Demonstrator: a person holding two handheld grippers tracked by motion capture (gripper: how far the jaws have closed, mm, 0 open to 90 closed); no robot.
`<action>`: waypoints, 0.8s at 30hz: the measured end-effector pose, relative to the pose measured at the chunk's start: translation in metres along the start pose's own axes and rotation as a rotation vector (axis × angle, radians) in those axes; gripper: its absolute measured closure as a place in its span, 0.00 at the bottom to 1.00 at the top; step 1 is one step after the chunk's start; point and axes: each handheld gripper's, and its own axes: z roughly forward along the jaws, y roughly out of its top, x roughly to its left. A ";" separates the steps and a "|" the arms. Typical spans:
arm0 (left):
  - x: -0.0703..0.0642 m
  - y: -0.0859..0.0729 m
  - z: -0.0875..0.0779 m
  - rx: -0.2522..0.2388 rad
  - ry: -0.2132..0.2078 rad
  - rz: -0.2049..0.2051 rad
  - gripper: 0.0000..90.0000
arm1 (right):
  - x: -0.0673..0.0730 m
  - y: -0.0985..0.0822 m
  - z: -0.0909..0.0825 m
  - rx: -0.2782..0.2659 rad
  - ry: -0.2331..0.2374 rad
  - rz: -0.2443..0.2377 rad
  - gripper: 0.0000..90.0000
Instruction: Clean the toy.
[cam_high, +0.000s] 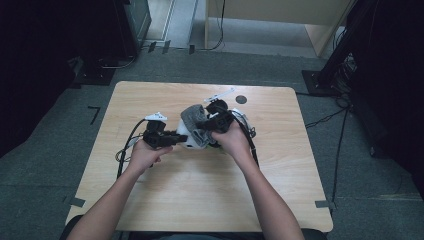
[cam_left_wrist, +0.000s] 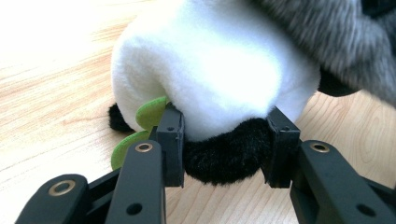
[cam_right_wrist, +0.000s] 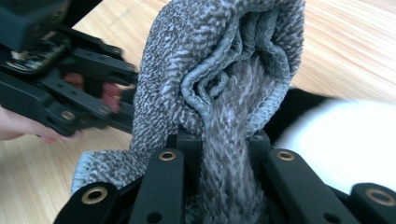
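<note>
Grey carpet surrounds the pale wooden desk (cam_high: 150, 200), where a black-and-white plush toy (cam_left_wrist: 210, 74) lies near the middle. From the left, the left tool (cam_left_wrist: 223, 140) is clenched on the toy's black limb. The right tool (cam_right_wrist: 224, 144) pinches a grey fuzzy cloth (cam_right_wrist: 219, 70), bunched and draped over the toy beside the other tool.

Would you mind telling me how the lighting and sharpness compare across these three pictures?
High view: dim, the room around the table nearly black, detail soft. Left gripper view: the tabletop at upper left is washed out by glare, yet the white and black plush toy between the pads is sharp. Right gripper view: the grey cloth is crisp, while the left gripper behind it is slightly blurred.
</note>
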 end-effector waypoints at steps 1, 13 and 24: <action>-0.001 0.001 0.000 0.007 -0.003 0.006 0.67 | -0.004 -0.002 -0.003 -0.004 0.001 0.006 0.85; -0.001 0.002 0.001 0.014 -0.003 0.008 0.69 | -0.052 -0.029 -0.067 -0.108 -0.062 0.108 0.85; 0.001 0.002 0.000 0.000 0.000 0.003 0.69 | -0.073 -0.046 -0.092 -0.153 -0.124 0.179 0.85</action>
